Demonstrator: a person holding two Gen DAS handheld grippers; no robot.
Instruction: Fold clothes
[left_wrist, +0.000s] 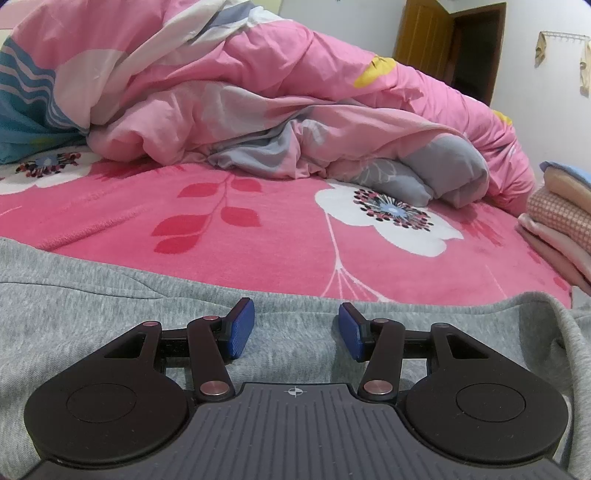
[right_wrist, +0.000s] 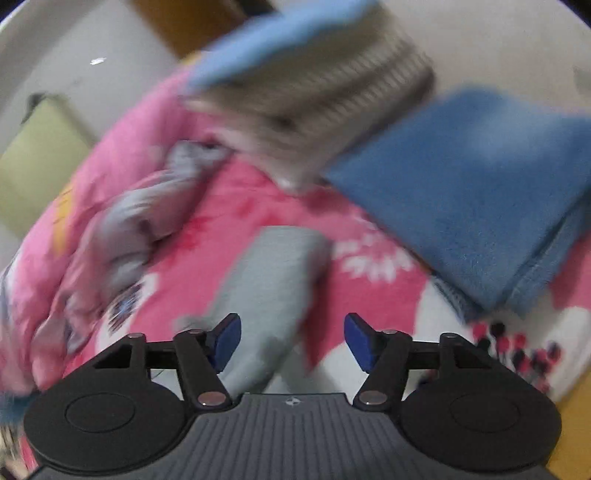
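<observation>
1. A bed (left_wrist: 280, 236) under a pink flowered blanket is seen in a white-walled room, and the work is laid out on it.
2. Nearest in the left wrist view, a grey sweatshirt (left_wrist: 74, 332) is spread across the blanket, directly under the left claw (left_wrist: 296, 331).
3. The left claw is held about half open over that cloth; nothing is gripped between its blue pads.
4. In the blurred right wrist view, the right claw (right_wrist: 292, 341) is likewise parted and empty, with a grey strip of fabric (right_wrist: 273, 280), probably part of the same garment, lying ahead of it.
5. The sweatshirt is judged soft, light and limp; it should be pinched at a hem or sleeve edge, since it will sag and bunch.
6. Farther off, folded blue cloth (right_wrist: 480, 192) and a stack of folded items (left_wrist: 561, 221) are seen.
7. Farthest back, a rumpled pink quilt (left_wrist: 258, 92) is heaped before a wooden door (left_wrist: 424, 33).
</observation>
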